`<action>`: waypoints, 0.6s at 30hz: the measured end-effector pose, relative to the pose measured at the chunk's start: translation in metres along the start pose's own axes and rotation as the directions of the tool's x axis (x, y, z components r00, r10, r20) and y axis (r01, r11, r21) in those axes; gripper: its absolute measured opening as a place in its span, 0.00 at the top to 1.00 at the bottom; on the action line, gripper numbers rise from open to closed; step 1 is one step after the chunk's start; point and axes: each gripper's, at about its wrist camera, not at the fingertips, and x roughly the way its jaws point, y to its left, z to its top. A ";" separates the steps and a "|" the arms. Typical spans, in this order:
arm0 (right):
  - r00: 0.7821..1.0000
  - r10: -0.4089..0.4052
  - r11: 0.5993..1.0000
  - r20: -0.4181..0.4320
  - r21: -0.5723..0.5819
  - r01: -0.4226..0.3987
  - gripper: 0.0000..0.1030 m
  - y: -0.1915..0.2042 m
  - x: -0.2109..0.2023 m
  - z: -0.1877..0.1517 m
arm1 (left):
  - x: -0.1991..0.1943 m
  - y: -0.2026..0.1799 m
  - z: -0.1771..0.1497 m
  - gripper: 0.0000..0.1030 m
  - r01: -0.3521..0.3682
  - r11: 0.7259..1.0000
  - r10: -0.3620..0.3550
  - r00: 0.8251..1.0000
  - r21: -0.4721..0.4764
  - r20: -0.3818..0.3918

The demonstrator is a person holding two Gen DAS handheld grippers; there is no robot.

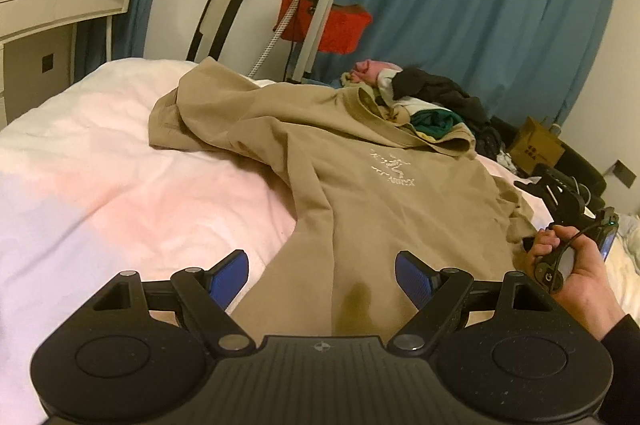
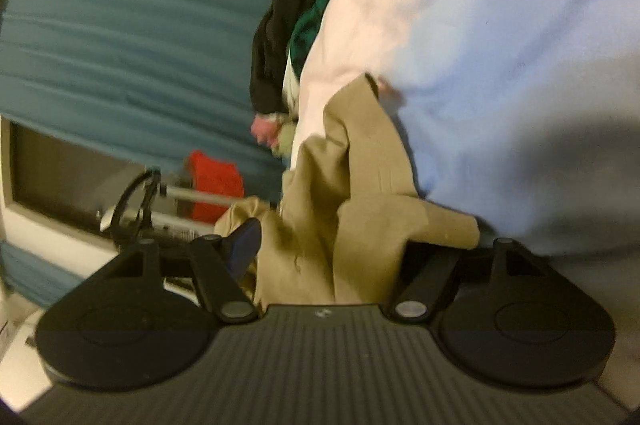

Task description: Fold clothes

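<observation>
One crumpled tan cotton shirt [image 1: 360, 161]

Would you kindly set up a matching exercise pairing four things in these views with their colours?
Things:
1. T-shirt spread on the bed
2. Curtain behind the bed
3. Pads on the left gripper fingers
4. Bag hanging by the window

Colours:
A. red
B. tan
C. teal
D. bright blue

Pairs: 1-B, 2-C, 3-D, 4-A
</observation>
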 end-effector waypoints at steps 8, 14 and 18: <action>0.997 -0.048 0.996 0.067 -0.071 0.052 0.81 0.010 0.013 0.009 | 0.009 0.001 0.001 0.20 -0.019 1.000 0.019 0.999 -0.003 0.026; 0.996 -0.053 0.979 0.078 -0.191 0.067 0.86 0.031 -0.013 0.027 | 0.007 -0.003 0.000 0.20 -0.020 0.999 0.018 0.999 0.035 0.044; 0.995 -0.041 0.968 0.094 -0.244 0.063 0.87 0.046 -0.033 0.034 | 0.004 -0.007 -0.001 0.20 -0.017 0.998 0.014 0.999 0.062 0.052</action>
